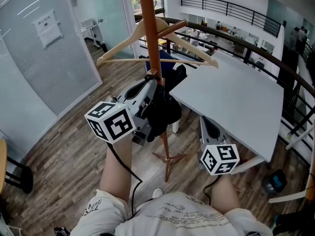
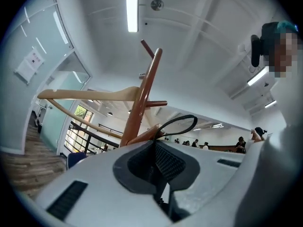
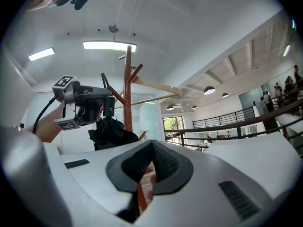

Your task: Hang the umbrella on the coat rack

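Note:
The brown coat rack pole (image 1: 150, 33) rises in the middle of the head view, with a wooden hanger (image 1: 172, 39) on its pegs. My left gripper (image 1: 153, 86) is raised against the pole, shut on the handle of a folded black umbrella (image 1: 165, 113) that hangs below it. In the left gripper view the umbrella's black strap loop (image 2: 182, 122) sticks out past the shut jaws (image 2: 155, 144), just above a short peg (image 2: 142, 137) beside the pole (image 2: 142, 96). My right gripper (image 1: 205, 122) is lower and to the right, shut and holding nothing. From there I see the umbrella (image 3: 111, 132) and the left gripper (image 3: 90, 105).
A large white table (image 1: 236, 97) stands right of the rack. A dark railing (image 1: 236, 36) curves behind it, and a frosted glass wall (image 1: 44, 58) is on the left. The rack's feet (image 1: 167, 159) spread on the wooden floor in front of me.

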### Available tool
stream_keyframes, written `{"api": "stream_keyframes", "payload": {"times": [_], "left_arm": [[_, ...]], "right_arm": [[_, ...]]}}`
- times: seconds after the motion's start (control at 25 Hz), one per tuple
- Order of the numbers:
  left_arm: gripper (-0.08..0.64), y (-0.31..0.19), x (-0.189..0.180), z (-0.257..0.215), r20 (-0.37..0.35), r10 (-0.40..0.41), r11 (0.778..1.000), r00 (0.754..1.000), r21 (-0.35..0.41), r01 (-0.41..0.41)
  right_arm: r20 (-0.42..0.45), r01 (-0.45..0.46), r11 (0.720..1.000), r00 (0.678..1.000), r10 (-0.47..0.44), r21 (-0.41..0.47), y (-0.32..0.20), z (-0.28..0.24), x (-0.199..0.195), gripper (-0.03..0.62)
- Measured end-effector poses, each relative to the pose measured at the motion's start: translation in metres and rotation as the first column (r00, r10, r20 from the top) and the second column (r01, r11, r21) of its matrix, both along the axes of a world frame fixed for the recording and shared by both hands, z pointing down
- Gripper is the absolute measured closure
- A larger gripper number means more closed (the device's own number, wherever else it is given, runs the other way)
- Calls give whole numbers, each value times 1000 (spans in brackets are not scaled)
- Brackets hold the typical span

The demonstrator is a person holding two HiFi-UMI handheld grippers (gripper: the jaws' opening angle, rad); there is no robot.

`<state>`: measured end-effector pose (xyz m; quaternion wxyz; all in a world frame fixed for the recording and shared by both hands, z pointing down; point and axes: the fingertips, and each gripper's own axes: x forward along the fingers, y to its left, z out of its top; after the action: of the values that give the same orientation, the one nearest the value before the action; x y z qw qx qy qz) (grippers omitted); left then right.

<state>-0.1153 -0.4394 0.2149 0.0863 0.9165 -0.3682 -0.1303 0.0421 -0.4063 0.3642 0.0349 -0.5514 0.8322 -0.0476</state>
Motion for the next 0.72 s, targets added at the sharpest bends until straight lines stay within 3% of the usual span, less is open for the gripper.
{"api": "stream_keyframes", "payload": {"times": [0.72], "left_arm": [[555,-25,-6,41,-4,-34,983,999,-179,32]], "right_arm": [[-25,-5,1000,1000,5,-7,8,6,-2,591]]}}
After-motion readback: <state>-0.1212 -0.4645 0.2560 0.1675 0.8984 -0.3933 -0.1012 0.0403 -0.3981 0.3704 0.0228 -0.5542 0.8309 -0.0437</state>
